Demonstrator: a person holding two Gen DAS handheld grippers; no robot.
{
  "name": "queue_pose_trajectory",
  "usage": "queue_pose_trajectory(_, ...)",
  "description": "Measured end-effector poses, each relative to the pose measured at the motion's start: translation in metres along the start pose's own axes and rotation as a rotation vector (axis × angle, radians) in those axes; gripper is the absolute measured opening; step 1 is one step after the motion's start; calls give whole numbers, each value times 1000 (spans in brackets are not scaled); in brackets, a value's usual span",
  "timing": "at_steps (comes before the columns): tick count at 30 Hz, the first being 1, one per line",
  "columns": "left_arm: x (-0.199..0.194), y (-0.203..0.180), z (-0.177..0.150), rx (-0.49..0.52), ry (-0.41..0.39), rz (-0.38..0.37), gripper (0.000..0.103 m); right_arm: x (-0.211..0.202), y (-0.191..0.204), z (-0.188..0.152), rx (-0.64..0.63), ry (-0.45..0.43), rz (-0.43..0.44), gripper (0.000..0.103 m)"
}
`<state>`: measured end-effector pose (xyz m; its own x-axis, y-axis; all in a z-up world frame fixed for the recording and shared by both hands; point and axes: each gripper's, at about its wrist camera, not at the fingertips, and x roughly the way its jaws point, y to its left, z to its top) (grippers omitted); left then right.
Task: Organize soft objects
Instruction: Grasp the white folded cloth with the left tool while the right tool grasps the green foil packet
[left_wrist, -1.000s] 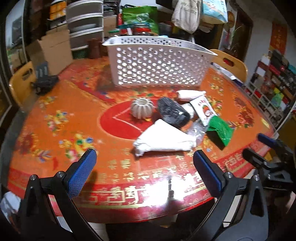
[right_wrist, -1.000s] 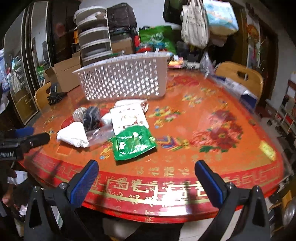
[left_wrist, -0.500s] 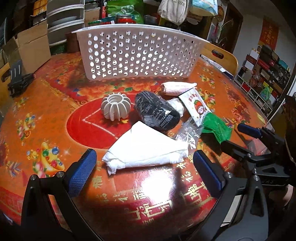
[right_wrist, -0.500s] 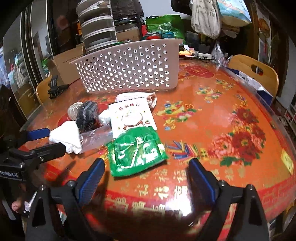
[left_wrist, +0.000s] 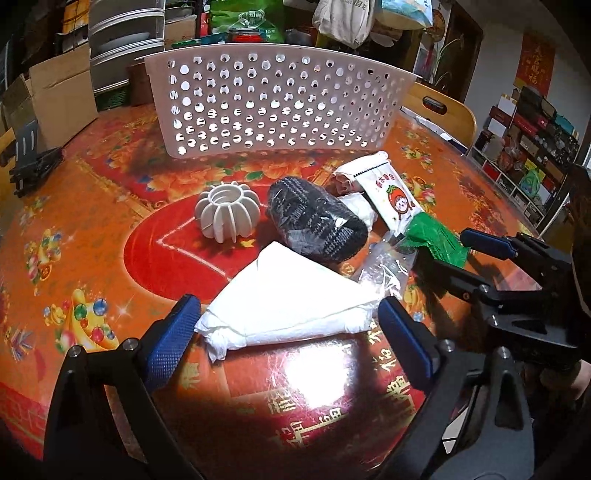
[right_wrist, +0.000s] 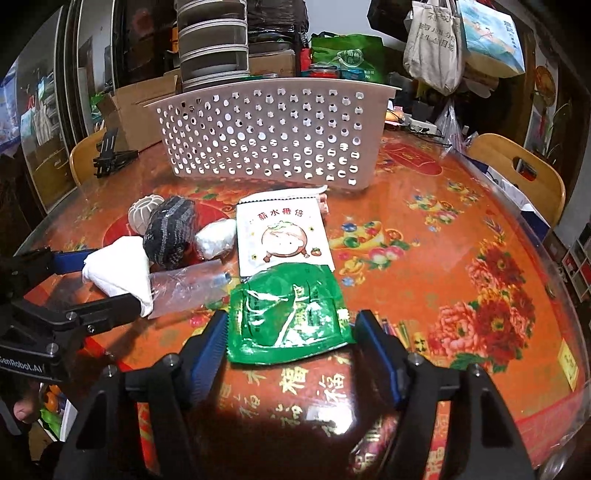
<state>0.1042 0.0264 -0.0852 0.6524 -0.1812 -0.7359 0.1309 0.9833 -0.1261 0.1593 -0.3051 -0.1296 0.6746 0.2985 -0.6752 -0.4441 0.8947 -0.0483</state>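
Left tool (left_wrist: 288, 328) spread wide around folded white cloth bundle (left_wrist: 291, 299); right tool (right_wrist: 291, 332) likewise around crinkled green foil pouch (right_wrist: 290, 314). Close gently, mid-body. Then lift toward white perforated plastic basket (right_wrist: 273, 136) at twelve o'clock.

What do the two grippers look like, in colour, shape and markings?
Both the left gripper and the right gripper have black angular frames with silver screws and long blue textured pads. White lettering marks the left gripper's body in the right wrist view. No cables show.

Bench (right_wrist: 443, 229), red floral top: perforated basket (right_wrist: 273, 136), ribbed white holder (left_wrist: 227, 212), folded white cloth (left_wrist: 291, 299), black knit bundle (left_wrist: 314, 225), green pouch (right_wrist: 291, 314), white printed packet (right_wrist: 282, 236).
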Motion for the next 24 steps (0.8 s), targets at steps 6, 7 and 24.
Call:
queue_pose_trajectory(6,-2,-6,-1,24,-21,18,73,-1,-2,3,-6,-8,23,57)
queue_pose_trajectory(7,-4,-6,-2,25,-25,15,66,-1,-1,3,-6,-12,27,54)
queue_pose_trajectory(24,-10,-1,-5,36,-37,5,46,-4,-8,10,4,-4,40,42)
